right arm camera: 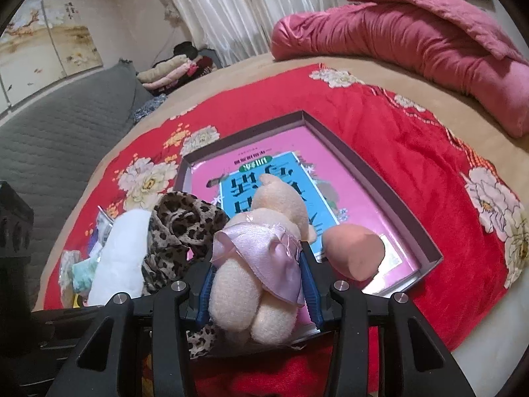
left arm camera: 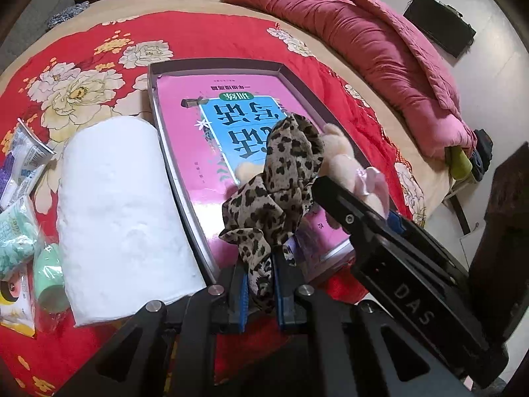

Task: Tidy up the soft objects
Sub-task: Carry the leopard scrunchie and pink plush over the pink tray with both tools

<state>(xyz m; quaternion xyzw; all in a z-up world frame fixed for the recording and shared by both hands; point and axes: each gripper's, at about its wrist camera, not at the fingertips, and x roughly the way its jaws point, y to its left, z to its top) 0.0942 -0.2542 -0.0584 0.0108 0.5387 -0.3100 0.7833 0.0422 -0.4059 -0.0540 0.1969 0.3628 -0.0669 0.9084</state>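
My left gripper point(left arm camera: 263, 292) is shut on a leopard-print cloth point(left arm camera: 281, 178), which rises crumpled over the near end of a grey shallow box point(left arm camera: 185, 195). A pink book point(left arm camera: 198, 125) lies flat in that box. My right gripper point(right arm camera: 258, 284) is shut on a cream plush bear point(right arm camera: 264, 228) in a lilac satin skirt, with the blue pads point(right arm camera: 205, 284) against its sides, over the box's near end point(right arm camera: 429, 258). From the left wrist, the right gripper point(left arm camera: 360, 198) comes in from the right, bear point(left arm camera: 347, 162) beside the cloth. The leopard cloth point(right arm camera: 178, 231) hangs left of the bear.
A peach sponge egg point(right arm camera: 353, 251) lies in the box, right of the bear. A white soft roll point(left arm camera: 125, 218) lies left of the box, with small plastic packets point(left arm camera: 20, 198) beyond it. A red floral blanket point(left arm camera: 99, 49) covers the bed; a pink quilt point(left arm camera: 380, 49) is bunched at the far right.
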